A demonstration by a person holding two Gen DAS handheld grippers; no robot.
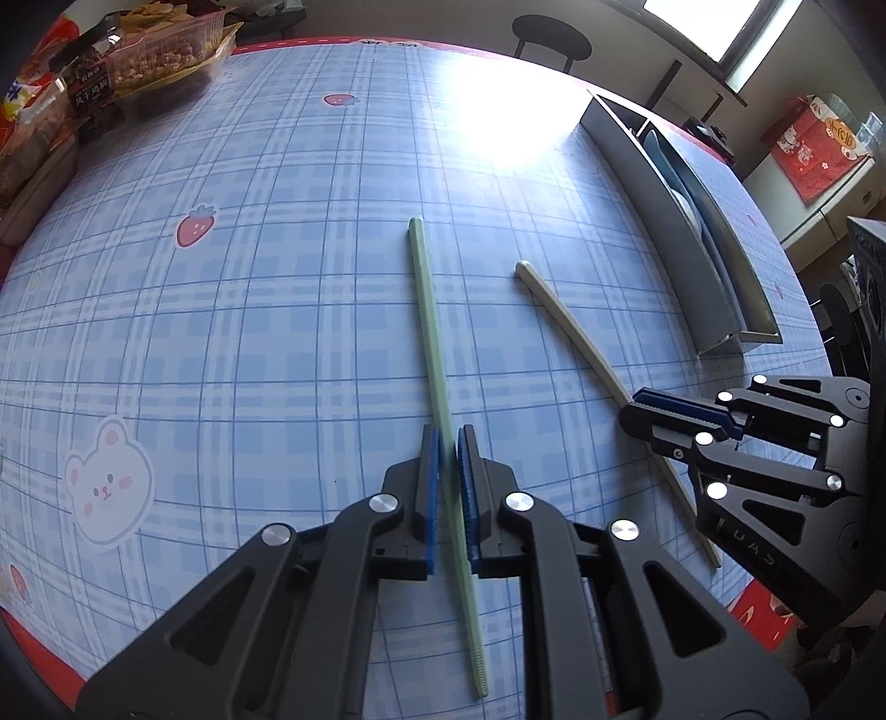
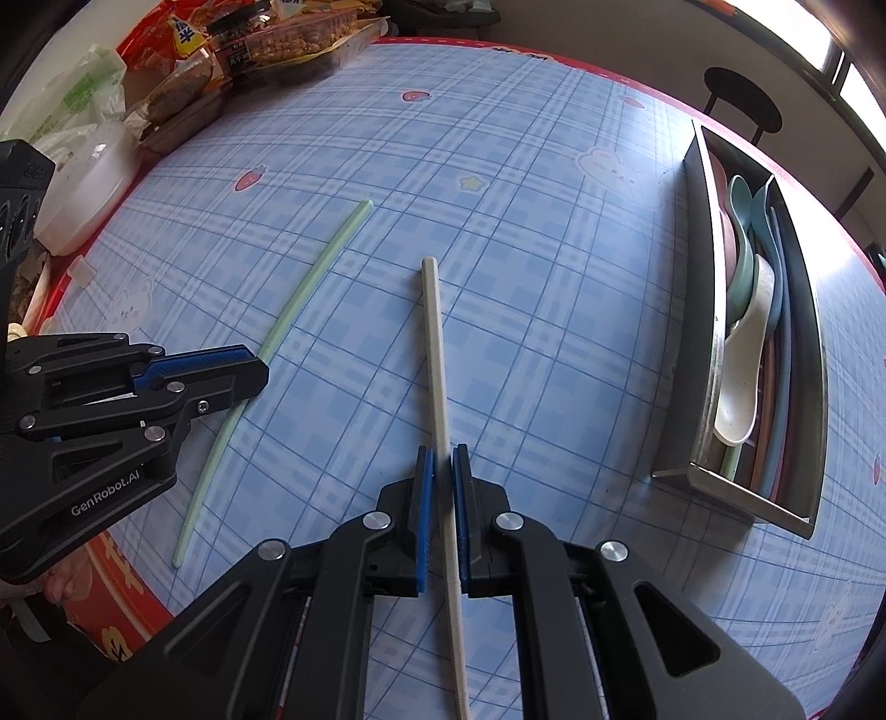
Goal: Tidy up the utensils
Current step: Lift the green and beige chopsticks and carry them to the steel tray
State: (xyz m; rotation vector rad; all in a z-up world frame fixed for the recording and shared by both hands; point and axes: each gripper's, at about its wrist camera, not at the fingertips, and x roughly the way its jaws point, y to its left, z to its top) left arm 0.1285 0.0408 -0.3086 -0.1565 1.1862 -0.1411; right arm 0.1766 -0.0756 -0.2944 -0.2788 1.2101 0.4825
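My left gripper [image 1: 447, 443] is shut on a pale green chopstick [image 1: 429, 321], which points away over the blue checked tablecloth; it also shows in the right wrist view [image 2: 310, 277]. My right gripper [image 2: 440, 459] is shut on a cream chopstick [image 2: 434, 343], seen in the left wrist view [image 1: 570, 327] too. The left gripper [image 2: 255, 368] shows at the left of the right wrist view, the right gripper [image 1: 631, 407] at the right of the left wrist view. A metal utensil tray [image 2: 703, 310] at the right holds several spoons and chopsticks.
Snack packets and food boxes [image 2: 232, 61] crowd the far left of the table. A white lidded container [image 2: 83, 194] sits at the left edge. A black stool [image 1: 551, 36] stands beyond the far edge. The tray [image 1: 681, 243] lies right of both chopsticks.
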